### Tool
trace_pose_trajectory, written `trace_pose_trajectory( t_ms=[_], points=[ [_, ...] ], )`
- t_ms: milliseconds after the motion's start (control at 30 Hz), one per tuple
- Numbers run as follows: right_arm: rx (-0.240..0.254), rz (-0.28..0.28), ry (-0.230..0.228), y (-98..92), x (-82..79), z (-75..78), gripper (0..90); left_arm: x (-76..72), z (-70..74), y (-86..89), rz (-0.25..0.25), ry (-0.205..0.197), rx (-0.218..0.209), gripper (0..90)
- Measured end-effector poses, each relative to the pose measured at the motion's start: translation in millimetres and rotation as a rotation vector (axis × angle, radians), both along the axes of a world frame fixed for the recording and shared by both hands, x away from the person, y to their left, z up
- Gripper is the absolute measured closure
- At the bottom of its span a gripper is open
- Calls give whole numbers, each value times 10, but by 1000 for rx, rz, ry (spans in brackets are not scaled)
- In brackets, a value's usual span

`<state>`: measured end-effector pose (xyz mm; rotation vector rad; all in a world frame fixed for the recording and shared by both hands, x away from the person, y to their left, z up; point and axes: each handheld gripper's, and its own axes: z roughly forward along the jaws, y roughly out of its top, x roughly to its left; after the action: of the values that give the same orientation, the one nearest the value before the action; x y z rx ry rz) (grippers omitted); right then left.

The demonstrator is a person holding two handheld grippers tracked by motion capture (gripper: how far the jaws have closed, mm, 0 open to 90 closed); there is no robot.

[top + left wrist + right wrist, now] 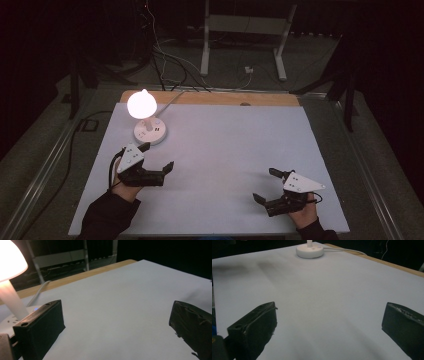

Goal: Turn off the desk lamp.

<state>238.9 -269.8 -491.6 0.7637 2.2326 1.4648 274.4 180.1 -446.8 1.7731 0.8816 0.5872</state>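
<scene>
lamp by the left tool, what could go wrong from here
1. The left tool is open and close beside the lit lamp; a sideways sweep could tip it, since the shade sits high on a thin stem.
2. The lamp's white cable trails off the table's far edge; snagging it might drag the lamp.

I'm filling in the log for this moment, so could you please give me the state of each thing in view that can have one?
Small white table lamp with a round base: switched on, shade glowing, upright, cable attached.
Left gripper: open, black fingers wide apart, holding nothing, close to the lamp base.
Right gripper: open, fingers wide apart, holding nothing, low over the white table sheet.
</scene>
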Motion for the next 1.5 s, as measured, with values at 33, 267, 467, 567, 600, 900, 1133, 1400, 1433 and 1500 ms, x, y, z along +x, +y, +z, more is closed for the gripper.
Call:
trace_pose_trajectory(
  t_ms=[33, 267, 467, 567, 600, 900, 1133, 1400, 1433, 1500],
  points=[
    [1, 0, 0, -2, 2, 1, 0, 0, 0, 0, 0, 0, 0, 4],
    [3, 0, -3, -9, 1, 5, 0, 152, -39, -17, 37, 34, -19, 4],
    [9, -1, 3, -15, 5, 2, 0, 248, -62, -50, 90, 33, -20, 4],
    [8, 0, 1, -17, 3, 2, 0, 285, -72, -71, 111, 34, -8, 4],
    [12, 2, 0, -18, 4, 3, 0, 299, -75, -79, 119, 38, 5, 4],
    [12, 3, 4, -12, 2, -2, 0, 445, -123, -117, 265, 60, 58, 4],
    [13, 3, 4, -14, 2, -2, 0, 579, -190, -126, 340, 94, 84, 56],
    [17, 5, 4, -18, 6, -2, 0, 696, -278, -132, 407, 97, 98, 219],
    [18, 6, 5, -20, 5, -3, 0, 704, -286, -129, 416, 96, 103, 236],
    [15, 5, 2, -21, 3, -3, 0, 721, -303, -123, 433, 93, 106, 288]
  ],
)
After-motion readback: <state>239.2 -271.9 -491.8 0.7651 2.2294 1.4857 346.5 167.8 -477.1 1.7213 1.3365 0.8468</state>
